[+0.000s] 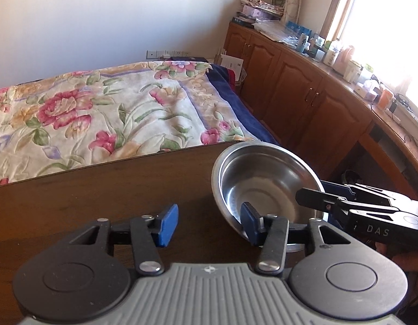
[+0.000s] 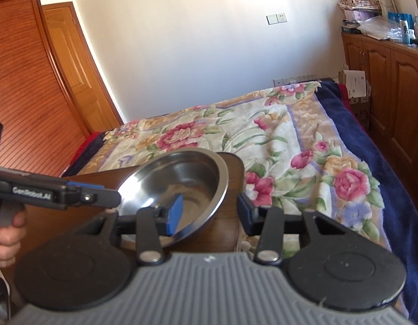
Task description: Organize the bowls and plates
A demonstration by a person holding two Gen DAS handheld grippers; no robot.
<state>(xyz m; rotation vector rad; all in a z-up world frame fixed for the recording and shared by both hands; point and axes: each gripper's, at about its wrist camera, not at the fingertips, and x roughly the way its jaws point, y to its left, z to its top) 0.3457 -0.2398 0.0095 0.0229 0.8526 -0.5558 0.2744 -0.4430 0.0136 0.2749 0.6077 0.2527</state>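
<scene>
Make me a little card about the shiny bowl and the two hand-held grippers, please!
bowl: one steel bowl, empty
where: near the corner of the dark wooden table
left hand-held gripper: open, at the bowl's rim
right hand-held gripper: open, one finger inside the bowl, one outside
behind: bed with a flowery blanket

Glossy steel bowl (image 1: 263, 178); smooth dark wooden table (image 1: 100, 197).
</scene>
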